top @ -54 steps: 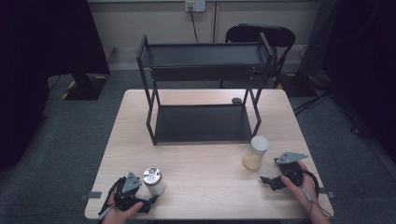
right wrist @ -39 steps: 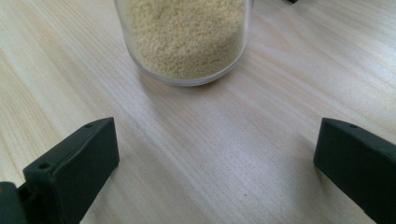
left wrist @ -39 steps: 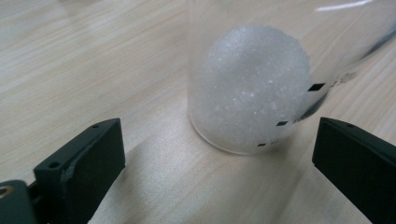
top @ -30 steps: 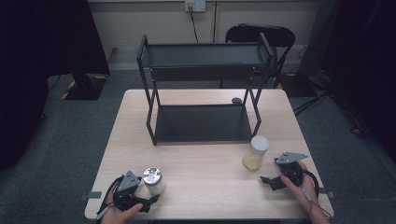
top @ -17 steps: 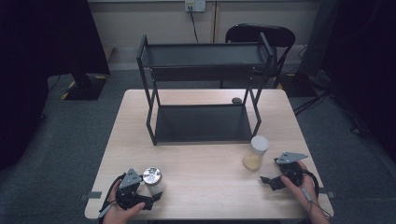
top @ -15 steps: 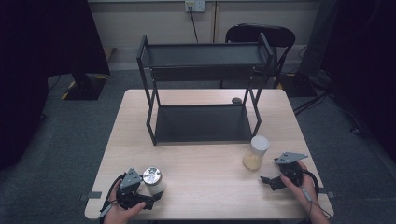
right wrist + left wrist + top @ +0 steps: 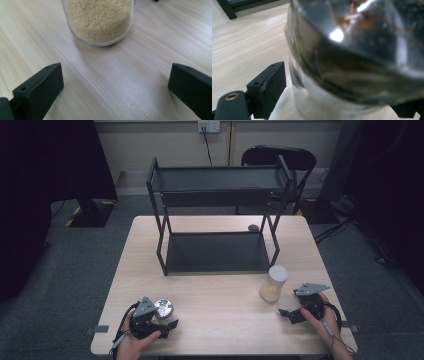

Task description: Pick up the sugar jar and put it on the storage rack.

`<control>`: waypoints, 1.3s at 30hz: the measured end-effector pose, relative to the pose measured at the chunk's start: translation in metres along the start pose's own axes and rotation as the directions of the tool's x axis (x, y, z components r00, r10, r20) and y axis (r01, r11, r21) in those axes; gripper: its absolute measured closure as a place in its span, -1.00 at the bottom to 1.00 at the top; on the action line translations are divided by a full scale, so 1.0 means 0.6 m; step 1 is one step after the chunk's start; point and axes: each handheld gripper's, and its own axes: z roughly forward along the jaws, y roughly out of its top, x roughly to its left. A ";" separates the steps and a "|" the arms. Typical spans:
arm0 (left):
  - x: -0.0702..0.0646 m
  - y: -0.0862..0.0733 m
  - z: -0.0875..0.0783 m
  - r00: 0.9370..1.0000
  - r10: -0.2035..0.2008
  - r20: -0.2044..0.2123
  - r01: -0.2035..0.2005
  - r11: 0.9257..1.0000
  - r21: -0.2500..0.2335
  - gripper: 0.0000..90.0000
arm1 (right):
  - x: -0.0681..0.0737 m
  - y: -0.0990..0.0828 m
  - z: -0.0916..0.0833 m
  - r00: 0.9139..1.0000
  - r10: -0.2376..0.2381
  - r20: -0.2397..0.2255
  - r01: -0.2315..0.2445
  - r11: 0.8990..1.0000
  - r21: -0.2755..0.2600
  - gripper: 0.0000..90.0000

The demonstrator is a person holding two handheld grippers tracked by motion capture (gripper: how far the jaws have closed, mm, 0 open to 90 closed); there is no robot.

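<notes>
The silver-lidded jar [image 7: 164,310] is standing upright on the desk [image 7: 215,330] near its front-left corner, and it is sitting between the jaws of the left gripper [image 7: 159,326]. In the left gripper view the jar [image 7: 352,60] is looming very close to the camera, its shiny lid and clear body rising directly from between the two black jaws. The left-hand jaw is lying just beside the glass wall, at or very near contact; the other jaw is showing at the lower right corner, close against the jar's base. The jaws have just been closing around the jar. Whether the pads are actually pressing on the glass cannot be told from these views. A pale, paper-like patch is showing under the jar's foot.

The left hand [image 7: 131,344] is holding that gripper at the desk's front edge.

Well apart, toward the front right of the desk, a clear jar of yellow grains [image 7: 274,284] with a pale lid is standing upright. The right gripper [image 7: 300,306] is resting just beside it, held by the right hand [image 7: 324,321]. In the right gripper view the grain jar [image 7: 98,20] is standing ahead of the jaws, beyond their tips; those jaws are standing wide apart with bare desk between them.

Behind both jars, a black two-tier rack [image 7: 217,215] is occupying the desk's far half.
</notes>
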 end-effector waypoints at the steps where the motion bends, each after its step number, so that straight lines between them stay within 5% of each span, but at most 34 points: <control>1: -0.001 0.000 0.000 1.000 0.005 -0.004 -0.005 1.000 -0.006 -0.64 | 0.000 0.000 0.000 1.000 0.000 0.000 0.000 1.000 0.000 -1.00; 8: 0.000 -0.001 0.002 0.999 0.039 0.006 -0.039 0.999 -0.026 -0.42 | 0.000 0.000 0.000 1.000 0.000 0.000 0.000 1.000 0.000 -1.00; 17: -0.014 0.015 0.001 0.997 0.076 -0.026 -0.076 0.997 0.010 -0.34 | 0.000 0.000 0.000 1.000 0.000 0.000 0.000 1.000 0.000 -1.00; 32: 0.003 0.055 -0.003 0.999 0.032 -0.007 -0.032 0.999 0.033 -0.33 | 0.000 0.000 0.000 1.000 0.000 0.000 0.000 1.000 0.000 -1.00; 39: 0.008 0.077 0.006 0.999 0.043 0.013 -0.043 0.999 0.024 -0.33 | 0.000 0.000 0.000 1.000 0.000 0.000 0.000 1.000 0.000 -1.00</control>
